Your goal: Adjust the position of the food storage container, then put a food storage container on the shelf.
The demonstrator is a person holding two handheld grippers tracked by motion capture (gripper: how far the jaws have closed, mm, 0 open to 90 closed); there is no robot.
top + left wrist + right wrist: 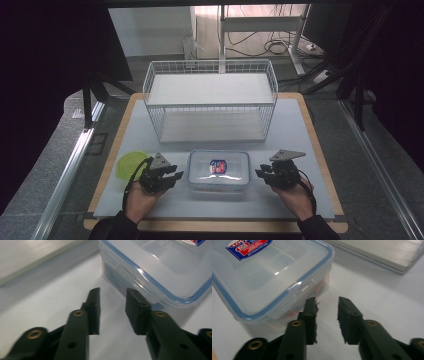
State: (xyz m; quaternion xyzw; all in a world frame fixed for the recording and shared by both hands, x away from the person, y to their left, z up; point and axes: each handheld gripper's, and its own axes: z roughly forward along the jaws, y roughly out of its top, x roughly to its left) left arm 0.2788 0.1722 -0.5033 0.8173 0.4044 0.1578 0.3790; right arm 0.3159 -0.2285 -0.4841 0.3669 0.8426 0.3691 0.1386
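Left gripper (pixel 172 176) and right gripper (pixel 261 172) flank the lidded container (pixel 219 170).

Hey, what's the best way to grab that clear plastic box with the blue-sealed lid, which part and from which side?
Probably by its two short ends at once. The clear box lies flat with its lid on, too wide for one gripper's jaws. The left gripper sits at its left end and the right gripper at its right, both open. Each end has a latch flap standing out from the wall, a likely lip to pinch.
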